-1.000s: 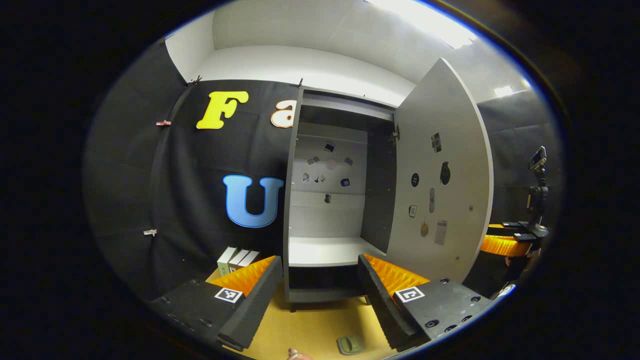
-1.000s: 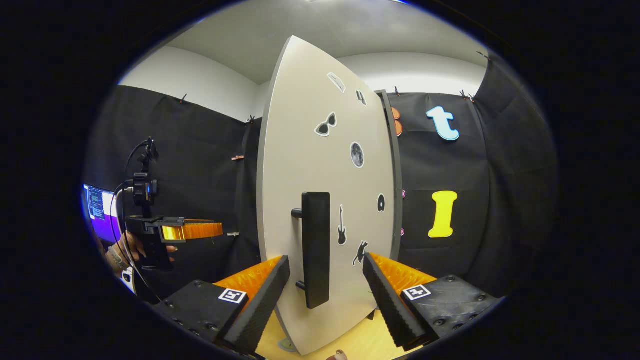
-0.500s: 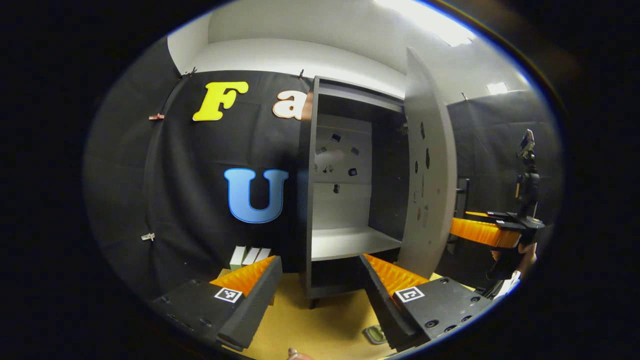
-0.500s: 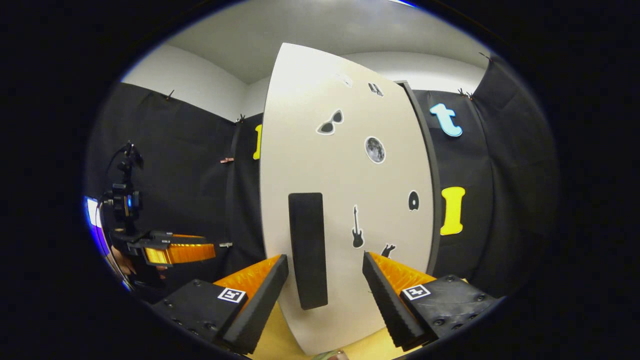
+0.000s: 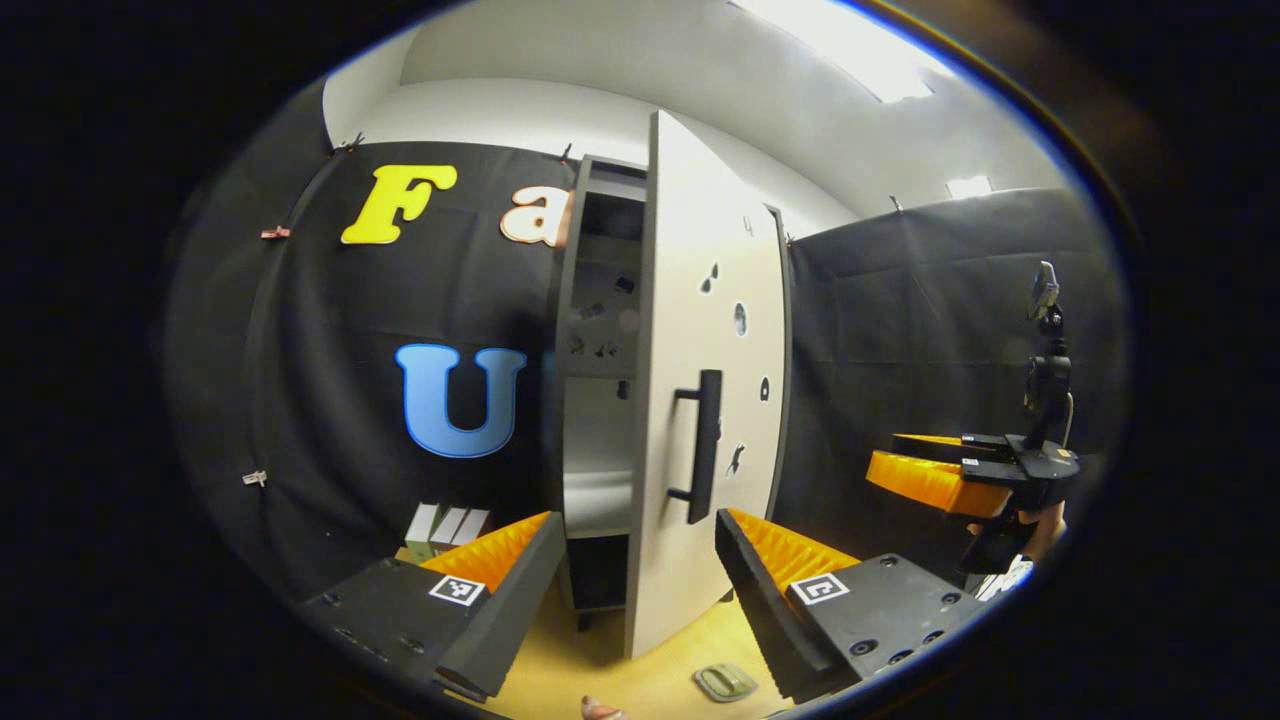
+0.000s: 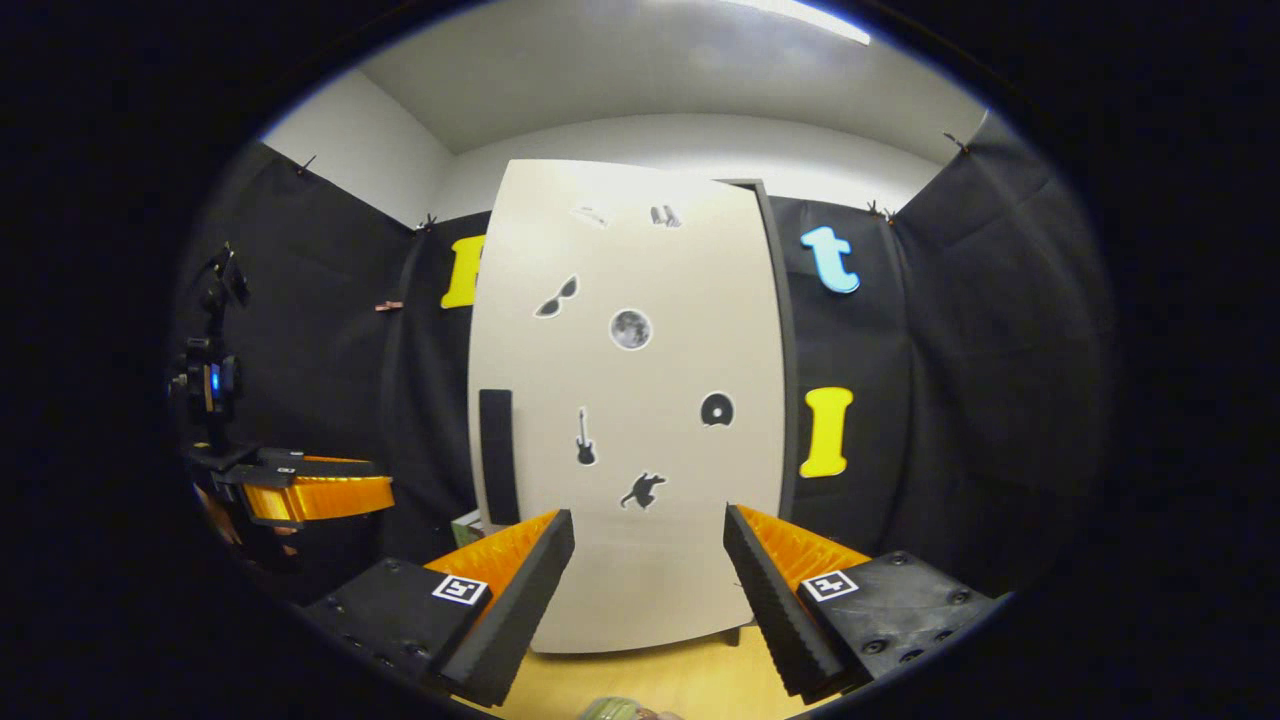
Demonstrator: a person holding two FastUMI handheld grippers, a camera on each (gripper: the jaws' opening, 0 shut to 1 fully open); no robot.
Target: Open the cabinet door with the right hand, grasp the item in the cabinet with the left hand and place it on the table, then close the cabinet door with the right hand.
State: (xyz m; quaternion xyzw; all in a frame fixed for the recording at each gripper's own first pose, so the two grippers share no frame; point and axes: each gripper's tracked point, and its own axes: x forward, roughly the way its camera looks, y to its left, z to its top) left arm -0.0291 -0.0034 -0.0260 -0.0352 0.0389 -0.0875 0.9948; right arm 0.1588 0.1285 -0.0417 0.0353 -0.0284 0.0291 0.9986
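The tall pale-grey cabinet [image 5: 600, 400] stands on the light wooden worktop [image 5: 680, 640] against the black cloth wall. From my left gripper view its flat off-white door [image 5: 700, 330] with small dark stickers is ajar, a narrow slice of the inside showing to its left, including a pale shelf [image 5: 598, 500]. From my right gripper view the door [image 6: 640, 400] faces me almost flat on. The long black bar handle [image 5: 704, 445] sits upright near the door's free edge; in my right gripper view it [image 6: 496, 456] lies at the left edge of the door, above my left-hand finger and not between the two.

My right gripper [image 6: 648, 572] is spread wide with nothing in it, pointing at the lower door, not touching it. In my left gripper view the right gripper [image 5: 935, 470] hangs off to the right, well apart from the door, a hand under it.

My left gripper [image 5: 640, 580] is also wide apart and empty, pointed at the door's lower edge. In my right gripper view it [image 6: 300, 492] sits far left.

Three small pale boxes [image 5: 445, 525] stand by the wall left of the cabinet. The item, a small flat olive-green object [image 5: 726, 681], lies on the worktop in front of the door, just beside my left gripper's right-hand finger. Too small to tell what it is.
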